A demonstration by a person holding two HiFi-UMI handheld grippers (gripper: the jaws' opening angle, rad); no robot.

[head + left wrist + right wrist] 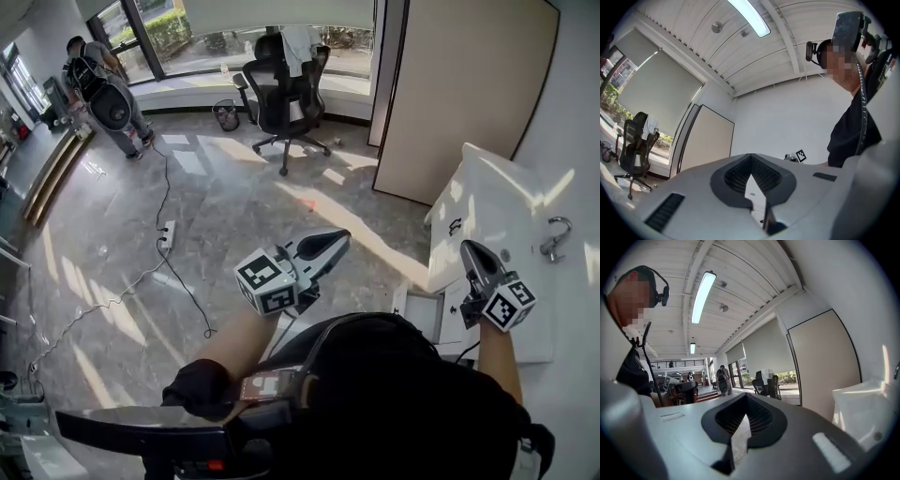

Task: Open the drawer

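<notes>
A white drawer unit [480, 202] stands at the right against the wall, with a small dark handle [455, 226] on its front; it also shows at the right edge of the right gripper view [865, 406]. My left gripper [339, 238] hovers in mid-air left of the unit, pointing toward it, jaws together and holding nothing [750, 161]. My right gripper [468, 247] floats just in front of the unit, a little below the handle and apart from it. Its jaws are shut and empty [746, 401].
A beige partition panel [459, 94] stands behind the unit. A metal hook [556, 238] sits on the white surface at the far right. A black office chair [281, 89], a waste bin [226, 115], a standing person [103, 89] and a floor cable with power strip [167, 232] lie farther off.
</notes>
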